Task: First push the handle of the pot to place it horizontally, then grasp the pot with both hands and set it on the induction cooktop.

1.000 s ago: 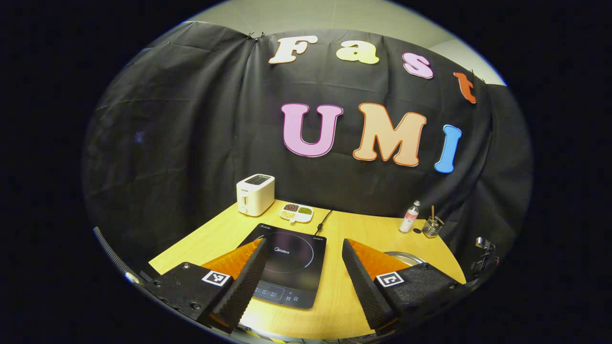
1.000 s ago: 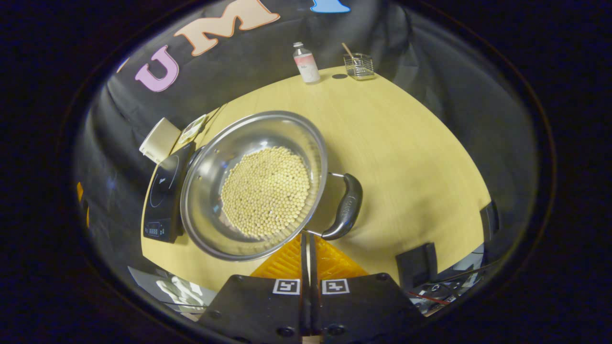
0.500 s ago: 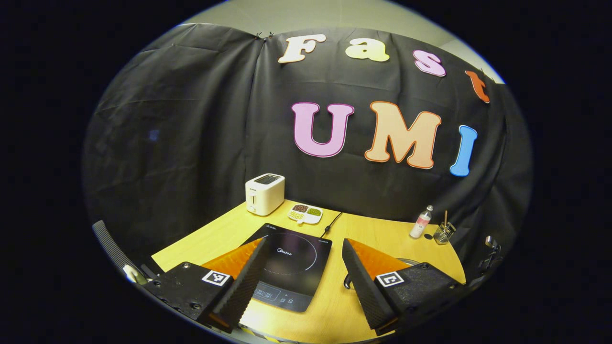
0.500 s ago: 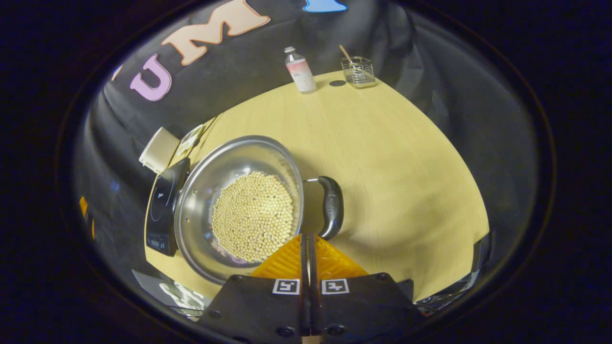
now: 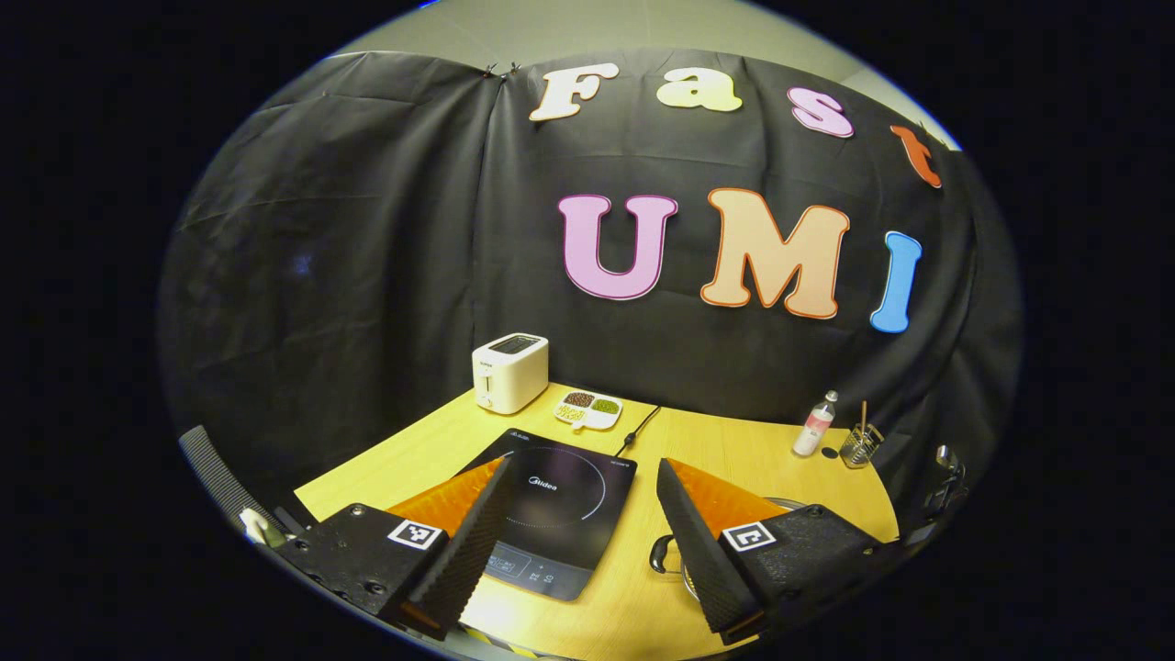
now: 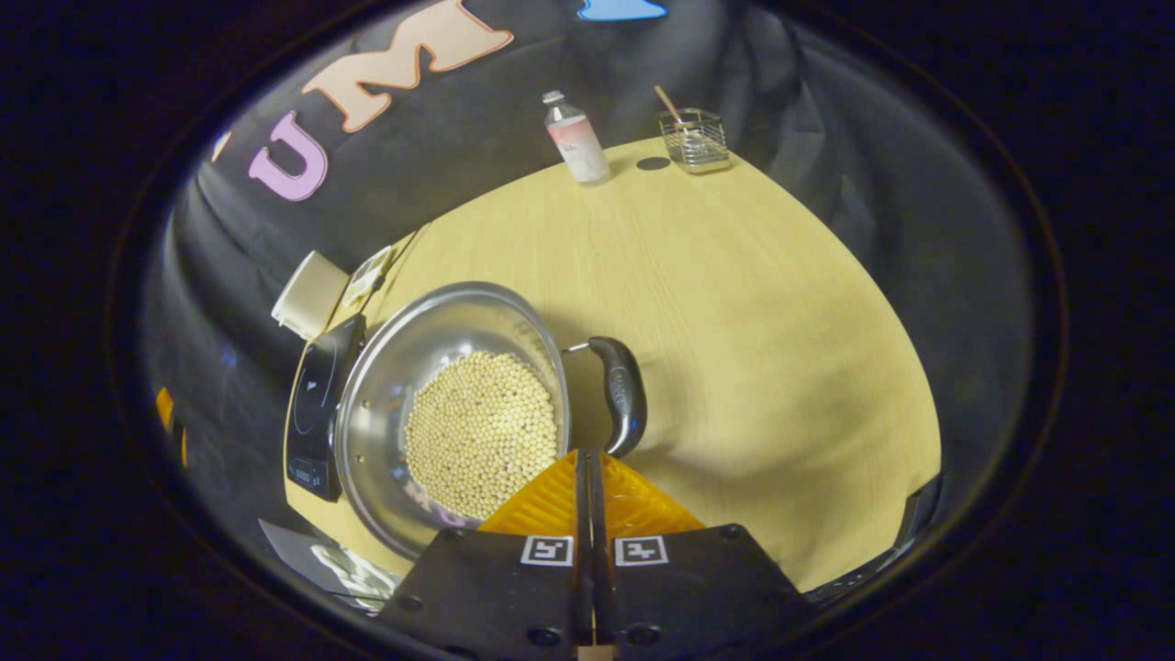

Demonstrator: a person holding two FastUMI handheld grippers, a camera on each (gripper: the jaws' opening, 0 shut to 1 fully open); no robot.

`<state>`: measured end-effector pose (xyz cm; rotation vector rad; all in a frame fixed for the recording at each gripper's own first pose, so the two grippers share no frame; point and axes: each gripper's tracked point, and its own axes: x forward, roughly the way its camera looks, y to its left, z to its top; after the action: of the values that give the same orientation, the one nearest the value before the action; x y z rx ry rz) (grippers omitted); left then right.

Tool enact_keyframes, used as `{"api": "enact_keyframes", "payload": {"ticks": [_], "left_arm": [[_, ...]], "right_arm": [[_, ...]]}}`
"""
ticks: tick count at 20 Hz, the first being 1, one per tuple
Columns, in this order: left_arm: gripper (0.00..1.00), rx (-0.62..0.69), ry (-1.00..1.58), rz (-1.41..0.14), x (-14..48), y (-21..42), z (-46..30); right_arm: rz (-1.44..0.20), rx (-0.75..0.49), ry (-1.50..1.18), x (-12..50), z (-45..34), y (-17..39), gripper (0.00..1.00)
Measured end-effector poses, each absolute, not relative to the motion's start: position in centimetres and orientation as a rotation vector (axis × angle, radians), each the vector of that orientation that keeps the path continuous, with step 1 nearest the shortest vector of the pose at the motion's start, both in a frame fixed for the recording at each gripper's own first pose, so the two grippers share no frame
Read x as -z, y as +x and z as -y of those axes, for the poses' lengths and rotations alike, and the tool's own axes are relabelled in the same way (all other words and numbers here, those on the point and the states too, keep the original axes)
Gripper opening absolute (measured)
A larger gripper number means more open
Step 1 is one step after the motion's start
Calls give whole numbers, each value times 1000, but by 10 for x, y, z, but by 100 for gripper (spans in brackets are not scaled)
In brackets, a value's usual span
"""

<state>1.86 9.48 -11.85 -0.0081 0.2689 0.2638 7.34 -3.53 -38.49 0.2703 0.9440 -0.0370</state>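
A steel pot (image 6: 404, 353) holding pale beans (image 6: 482, 431) stands on the wooden table (image 6: 734, 303), just right of the black induction cooktop (image 6: 317, 404). Its black side handle (image 6: 617, 395) points toward the right gripper view's right. My right gripper (image 6: 587, 456) is shut on nothing, its tips by the near end of that handle and the pot's rim. My left gripper (image 5: 583, 468) is open, hovering above the table's front edge over the cooktop (image 5: 555, 505). The pot's other handle (image 5: 657, 554) peeks out beside its right finger.
A white toaster (image 5: 509, 372) and a small divided dish (image 5: 589, 409) stand at the table's back left. A small bottle (image 6: 574, 138) and a glass holder with a stick (image 6: 695, 140) are at the back right. A black cord (image 5: 638, 430) runs behind the cooktop.
The pot has turned, its right handle swinging round with my shut right gripper against it. In the left gripper view a black pot handle has come into sight by the right finger.
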Motion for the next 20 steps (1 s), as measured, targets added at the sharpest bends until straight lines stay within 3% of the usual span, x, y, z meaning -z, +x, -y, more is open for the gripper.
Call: {"api": "enact_keyframes", "payload": {"ticks": [5,6,8,10,11,13,15,16,17,18,19,20], "left_arm": [[95,-269,-12,-286,128,27,-89],[91,-269,-12,-295,133,30,-87],[95,-266,-8,-317,142,36,-83],[91,-251,-4,-336,150,40,-78],[95,-242,-6,-350,157,45,-74],[95,-231,-10,-398,177,50,-67],[95,-220,-3,-442,194,55,-63],[91,-212,-1,-464,204,58,-61],[95,-198,-3,-490,213,60,-57],[95,-180,-10,-514,223,63,-51],[96,-161,-16,-545,233,66,-47],[96,-141,-22,-575,243,67,-43]], "right_arm": [[-916,44,405,365,45,86,10],[-909,45,417,361,50,88,16],[-891,47,429,352,62,97,37],[-898,24,438,346,66,101,46],[-904,16,432,345,70,104,61],[-920,9,420,349,77,110,89],[-942,-1,433,355,79,115,93],[-954,-5,435,359,80,116,93],[-964,-12,437,361,80,118,93],[-977,-18,439,365,79,119,100],[-991,-25,438,368,78,121,100],[-1004,-33,434,372,77,122,93]]}}
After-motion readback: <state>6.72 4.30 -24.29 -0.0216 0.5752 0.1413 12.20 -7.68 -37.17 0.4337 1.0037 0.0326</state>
